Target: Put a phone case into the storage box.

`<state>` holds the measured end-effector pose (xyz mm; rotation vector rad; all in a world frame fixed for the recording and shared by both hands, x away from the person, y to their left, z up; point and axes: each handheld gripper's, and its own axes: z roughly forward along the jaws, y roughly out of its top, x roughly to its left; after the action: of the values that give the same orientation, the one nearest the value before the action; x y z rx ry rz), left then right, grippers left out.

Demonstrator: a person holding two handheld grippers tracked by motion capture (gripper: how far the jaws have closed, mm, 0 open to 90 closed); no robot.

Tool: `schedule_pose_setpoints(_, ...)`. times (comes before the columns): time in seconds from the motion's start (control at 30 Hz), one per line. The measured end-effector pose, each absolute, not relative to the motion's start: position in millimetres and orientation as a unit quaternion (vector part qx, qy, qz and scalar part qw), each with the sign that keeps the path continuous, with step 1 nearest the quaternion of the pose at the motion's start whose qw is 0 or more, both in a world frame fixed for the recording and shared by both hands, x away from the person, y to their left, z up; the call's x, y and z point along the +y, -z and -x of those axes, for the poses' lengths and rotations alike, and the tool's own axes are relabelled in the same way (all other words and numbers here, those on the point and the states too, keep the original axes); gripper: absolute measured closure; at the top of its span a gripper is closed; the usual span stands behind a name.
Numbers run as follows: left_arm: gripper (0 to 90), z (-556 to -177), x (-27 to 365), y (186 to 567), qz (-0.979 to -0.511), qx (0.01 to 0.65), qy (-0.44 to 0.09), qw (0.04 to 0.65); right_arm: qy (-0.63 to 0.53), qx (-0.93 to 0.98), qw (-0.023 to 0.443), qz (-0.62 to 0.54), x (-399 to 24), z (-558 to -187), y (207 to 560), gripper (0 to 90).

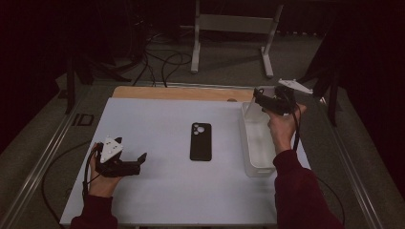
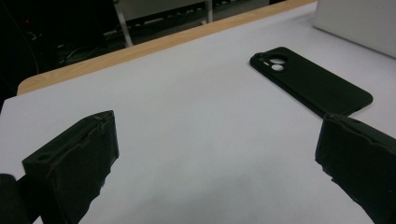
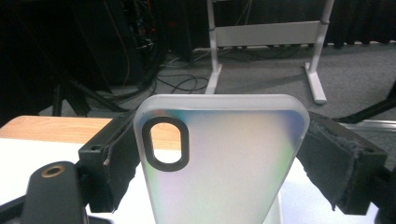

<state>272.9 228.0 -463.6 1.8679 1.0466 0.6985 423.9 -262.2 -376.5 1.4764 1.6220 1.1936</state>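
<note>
Dim room, grey carpet, white frame legs (image 1: 234, 28) behind your white counter (image 1: 157, 186). Your right gripper (image 1: 260, 98) is clamped on the sides of a translucent phone case (image 3: 224, 158), held upright above the far end of the clear bin (image 1: 255, 143) at the counter's right. Your left gripper (image 1: 141, 160) rests low at the near left, jaws spread wide with nothing between them. A black phone case (image 1: 200, 141) lies flat mid-counter, camera cutout away from you.
</note>
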Motion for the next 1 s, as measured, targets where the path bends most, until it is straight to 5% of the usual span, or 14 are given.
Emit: schedule_pose_setpoints(1.0,0.0,-268,232,462,-0.736,0.424,-0.28,0.447,-0.405,0.627,0.326,-0.58,-256,-443,403,16.9)
